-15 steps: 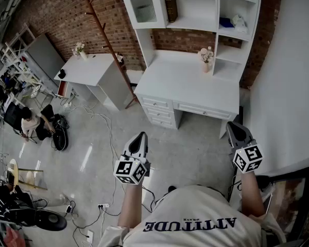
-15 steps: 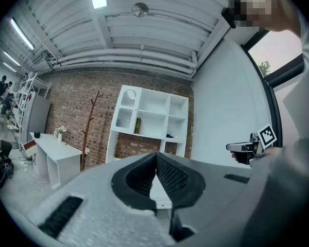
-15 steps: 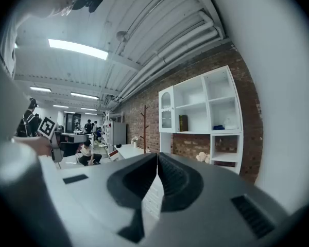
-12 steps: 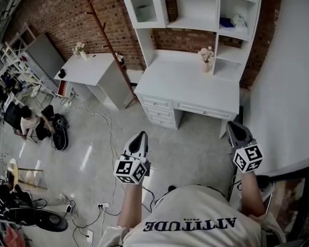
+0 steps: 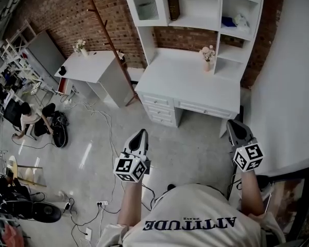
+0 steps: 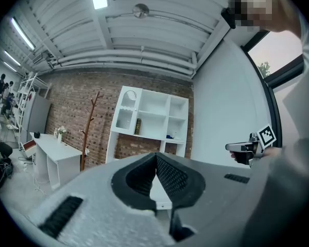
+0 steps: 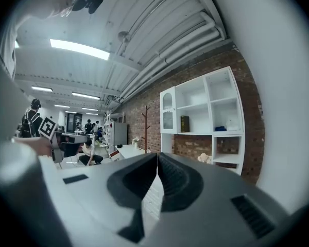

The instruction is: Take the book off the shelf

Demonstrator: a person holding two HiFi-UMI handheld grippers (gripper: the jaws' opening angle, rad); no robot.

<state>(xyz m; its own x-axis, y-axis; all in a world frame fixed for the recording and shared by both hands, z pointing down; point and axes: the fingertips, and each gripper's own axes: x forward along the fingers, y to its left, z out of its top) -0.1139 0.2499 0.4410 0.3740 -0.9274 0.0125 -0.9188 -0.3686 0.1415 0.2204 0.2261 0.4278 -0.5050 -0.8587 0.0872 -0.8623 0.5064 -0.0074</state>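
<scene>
Far left: person [image 5: 26, 121] crouched on glossy grey floor [image 5: 87, 148], thin cables [image 5: 110, 133] trailing across it. Small white table [image 5: 90, 68] with a flat slab top and a flower pot [image 5: 80, 47] at its back corner. Thin wooden coat stand [image 5: 104, 30] leans at the rough red brick wall [image 5: 67, 9].

Centre: left gripper [image 5: 139, 136] is level over the floor. Its jaws are pressed together, ribbed black pads touching, nothing between them.

White desk [image 5: 190, 78] has a matte top and drawers [image 5: 158, 109] on its left side. White shelf unit [image 5: 193, 22] sits on it. The left compartment has a glazed door [image 5: 147, 6]; contents not readable. The next, open compartment holds the book [image 5: 173, 6]: dark, thick, upright, near the compartment's left side, alone there. The right compartment holds a blue item [image 5: 227, 21] and a white lumpy item [image 5: 240, 20] side by side, possibly cloth, too small to tell. Vase of pale flowers [image 5: 208, 58] stands on the desk top below that compartment.

Right: right gripper [image 5: 233, 125] is level, clamped tight and empty, beside a smooth white wall [image 5: 288, 71]. Both grippers are well apart from the book.
</scene>
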